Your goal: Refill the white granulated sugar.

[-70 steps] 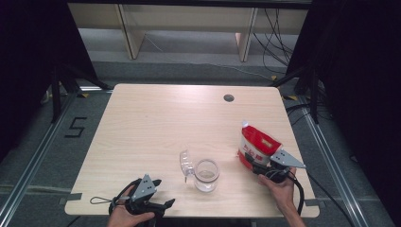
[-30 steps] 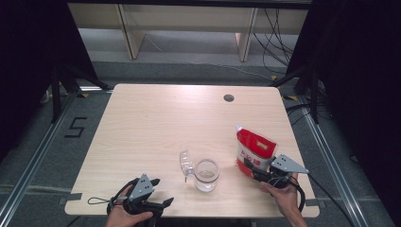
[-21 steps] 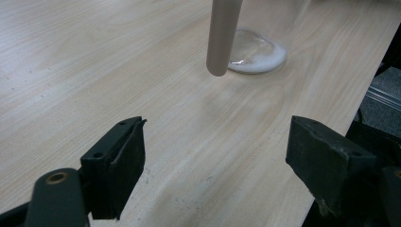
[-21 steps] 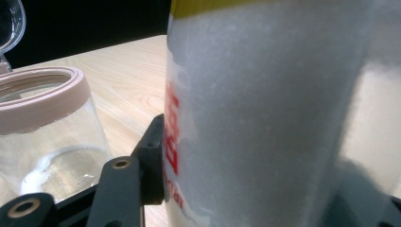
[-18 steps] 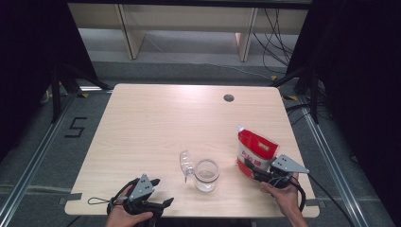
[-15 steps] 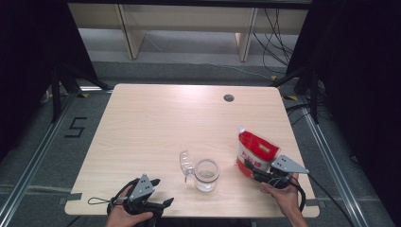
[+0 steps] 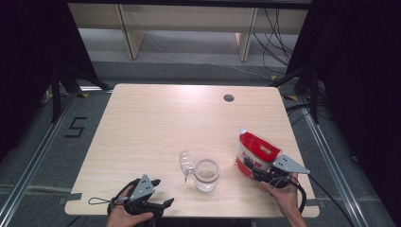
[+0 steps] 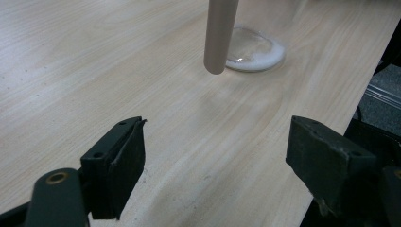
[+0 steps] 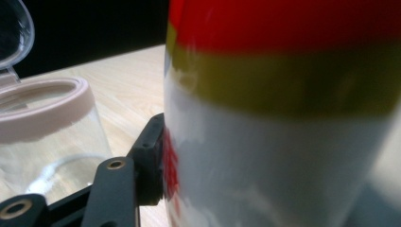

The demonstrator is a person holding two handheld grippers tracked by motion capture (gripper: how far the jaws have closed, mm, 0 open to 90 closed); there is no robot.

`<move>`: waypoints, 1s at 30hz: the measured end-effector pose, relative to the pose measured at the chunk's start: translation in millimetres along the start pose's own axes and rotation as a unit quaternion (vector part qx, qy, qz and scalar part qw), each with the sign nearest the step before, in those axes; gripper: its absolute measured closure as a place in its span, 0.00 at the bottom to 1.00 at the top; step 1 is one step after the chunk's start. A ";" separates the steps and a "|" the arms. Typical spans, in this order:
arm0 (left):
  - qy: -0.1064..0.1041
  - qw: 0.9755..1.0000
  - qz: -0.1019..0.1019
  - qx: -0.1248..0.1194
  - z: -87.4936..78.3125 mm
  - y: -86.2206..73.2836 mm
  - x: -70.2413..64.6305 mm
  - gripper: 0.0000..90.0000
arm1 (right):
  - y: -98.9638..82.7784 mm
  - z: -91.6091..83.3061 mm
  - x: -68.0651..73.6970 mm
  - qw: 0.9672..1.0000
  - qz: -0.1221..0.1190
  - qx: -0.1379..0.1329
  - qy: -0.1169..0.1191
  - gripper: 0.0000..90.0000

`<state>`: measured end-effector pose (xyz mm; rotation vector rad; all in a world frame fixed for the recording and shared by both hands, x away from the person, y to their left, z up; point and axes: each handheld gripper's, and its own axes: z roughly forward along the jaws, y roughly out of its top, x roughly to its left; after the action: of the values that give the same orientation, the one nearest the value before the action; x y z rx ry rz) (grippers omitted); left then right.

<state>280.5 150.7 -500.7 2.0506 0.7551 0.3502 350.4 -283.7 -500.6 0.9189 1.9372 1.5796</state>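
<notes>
A red and white pouch [image 7: 255, 153] stands on the table near its right front, with a yellow band showing on it in the right gripper view [image 9: 283, 118]. My right gripper [image 7: 259, 171] is shut on the pouch's lower part. One finger [image 9: 150, 158] presses on its side and the other is hidden behind it. The jaws have just been opening a little with the pouch still between them. A clear glass jar [image 7: 206, 174] with its hinged lid [image 7: 185, 161] flipped open stands to the left of the pouch. My left gripper [image 7: 161, 192] rests open at the front left edge, its jaws apart over bare wood [image 8: 215, 142].
The light wooden table [image 7: 165, 118] has a round cable hole [image 7: 229, 98] at the back right. The jar's base [image 8: 255, 52] lies ahead of the left gripper, near the table's edge. Shelving and cables stand beyond the table.
The right gripper has brought the pouch slightly nearer the front edge and set it lower. The left gripper and the jar have not moved.
</notes>
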 end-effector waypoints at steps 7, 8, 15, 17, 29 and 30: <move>0.001 1.000 -0.007 -0.002 1.5 -1.0 -1.8 0.22 | -0.1 2.2 -0.6 1.000 -0.017 -0.009 -0.002 0.49; -0.001 1.000 -0.002 0.002 1.3 -0.9 -1.6 0.22 | -0.3 2.0 -0.4 1.000 -0.017 -0.003 -0.001 0.49; -0.004 1.000 0.010 0.010 0.3 -0.2 -0.2 0.22 | -0.7 1.6 0.3 1.000 -0.011 -0.007 -0.011 0.52; -0.003 1.000 0.011 0.009 0.1 0.0 -0.3 0.22 | 0.4 0.7 2.4 1.000 -0.007 0.001 -0.009 0.53; 0.001 1.000 0.007 0.011 -0.4 -0.3 0.5 0.23 | 10.3 -7.9 6.5 0.999 -0.036 0.000 -0.004 0.56; 0.001 1.000 0.007 0.011 -0.4 -0.3 0.5 0.23 | 10.3 -7.9 6.5 0.999 -0.036 0.000 -0.004 0.56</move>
<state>280.5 151.5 -500.8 2.0773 0.7496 0.3535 342.4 -282.9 -488.5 0.8433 1.9428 1.5333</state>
